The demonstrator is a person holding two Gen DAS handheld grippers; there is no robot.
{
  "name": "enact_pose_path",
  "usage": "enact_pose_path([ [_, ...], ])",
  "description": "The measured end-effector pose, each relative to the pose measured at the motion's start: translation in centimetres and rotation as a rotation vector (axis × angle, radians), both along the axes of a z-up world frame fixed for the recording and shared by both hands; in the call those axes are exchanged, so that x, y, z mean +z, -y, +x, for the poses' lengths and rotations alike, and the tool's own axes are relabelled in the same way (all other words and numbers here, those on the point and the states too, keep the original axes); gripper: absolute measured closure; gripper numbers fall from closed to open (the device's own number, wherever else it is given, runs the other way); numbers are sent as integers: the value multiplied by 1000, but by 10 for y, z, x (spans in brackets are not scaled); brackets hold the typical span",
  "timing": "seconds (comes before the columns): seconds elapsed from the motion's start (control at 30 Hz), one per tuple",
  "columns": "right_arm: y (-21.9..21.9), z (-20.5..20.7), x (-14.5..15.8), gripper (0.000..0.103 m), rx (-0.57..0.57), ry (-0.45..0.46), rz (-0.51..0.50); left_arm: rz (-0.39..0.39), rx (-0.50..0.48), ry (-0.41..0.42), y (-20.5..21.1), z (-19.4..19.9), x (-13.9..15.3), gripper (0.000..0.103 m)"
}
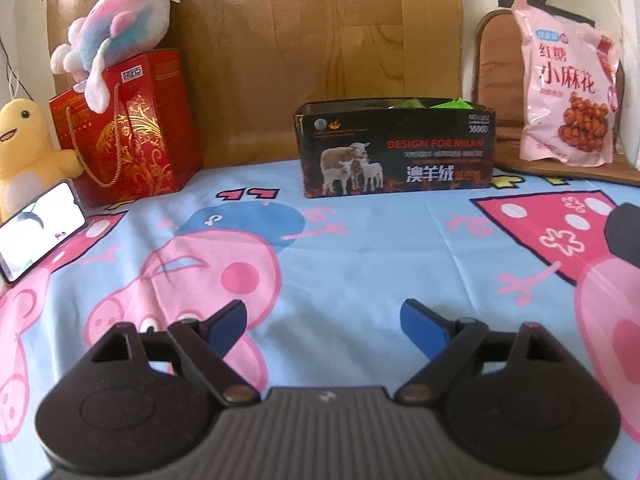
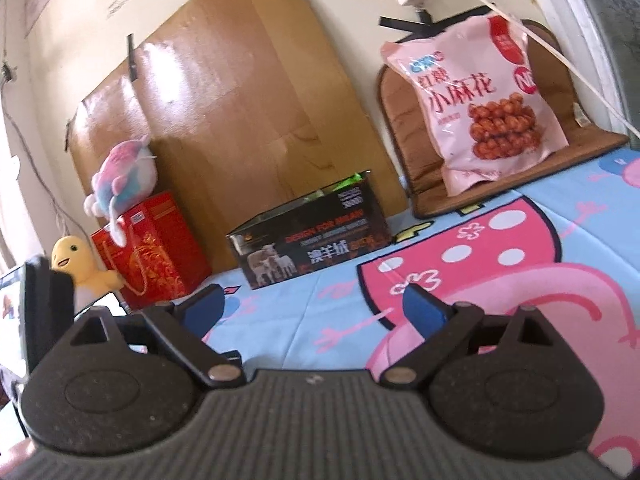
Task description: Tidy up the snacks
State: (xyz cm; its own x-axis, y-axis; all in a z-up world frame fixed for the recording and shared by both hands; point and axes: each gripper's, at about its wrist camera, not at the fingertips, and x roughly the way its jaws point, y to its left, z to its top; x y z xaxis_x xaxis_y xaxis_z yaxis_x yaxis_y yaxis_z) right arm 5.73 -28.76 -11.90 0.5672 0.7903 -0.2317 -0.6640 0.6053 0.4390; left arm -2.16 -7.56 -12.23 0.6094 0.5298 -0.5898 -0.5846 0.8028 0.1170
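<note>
A black box printed with sheep stands at the back of the cartoon-print cloth, green packets showing over its rim. A large pink snack bag leans upright on a brown cushion at the back right. My left gripper hovers over the cloth in front of the box, open, nothing between its blue pads. My right gripper is open too and empty, over the cloth to the right of the left one. The left gripper's body shows at the left edge of the right wrist view.
A red gift box with a pink-blue plush on top stands back left, beside a yellow plush. A lit phone lies at the left. Brown cardboard covers the wall behind.
</note>
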Motion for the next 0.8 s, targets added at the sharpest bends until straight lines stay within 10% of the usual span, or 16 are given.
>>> enact_pose_path([
  [0.8,-25,-8,1,4,-40,50,-200,-8,-31,143,3,-20,8,14],
])
